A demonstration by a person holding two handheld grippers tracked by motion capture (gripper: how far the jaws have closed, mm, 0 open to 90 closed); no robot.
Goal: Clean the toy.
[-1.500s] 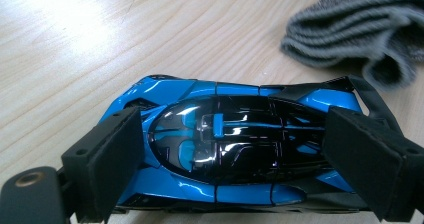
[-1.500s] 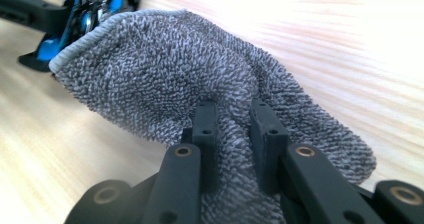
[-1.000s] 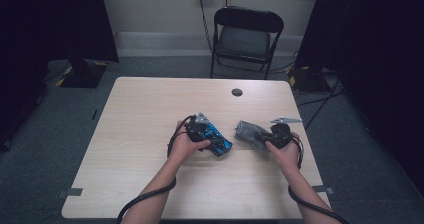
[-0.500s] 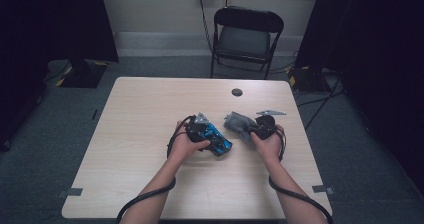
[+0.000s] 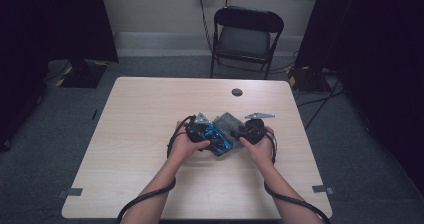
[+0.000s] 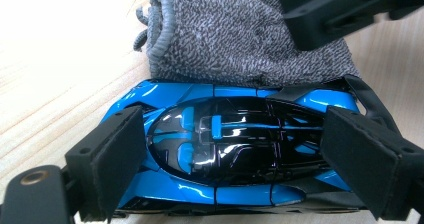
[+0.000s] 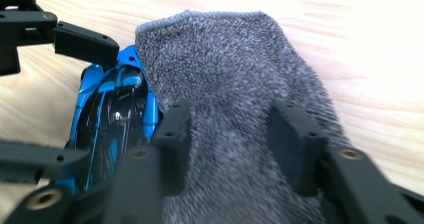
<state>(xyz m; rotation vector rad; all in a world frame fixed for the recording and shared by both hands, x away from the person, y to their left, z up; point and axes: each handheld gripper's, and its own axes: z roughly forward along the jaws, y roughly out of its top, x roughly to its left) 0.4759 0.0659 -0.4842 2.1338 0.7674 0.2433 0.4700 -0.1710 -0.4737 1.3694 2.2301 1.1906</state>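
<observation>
The grey bag [image 5: 228, 122] has moved left since a second ago, carried by the right hand-held gripper [image 5: 246, 134], and now it lies just beside the toy car [image 5: 216, 138], touching it. The car sits near the middle of the surface [image 5: 140, 134], a bit to the right. It is blue and black and shiny. The left hand-held gripper [image 6: 235, 149] pinches the car from both ends, one pad at the nose and one at the tail, so the car cannot roll away while the bag comes close.

The bag is soft and fuzzy, with a rim at its open end [image 6: 162, 21]. That open end is beside one end of the car, so I think the car is meant to go inside. The right hand-held gripper [image 7: 232, 129] has just been opening its jaws. They stand spread over the bag, one on each side, and the pads no longer squeeze the cloth. It looks like it is letting go to take a new hold
</observation>
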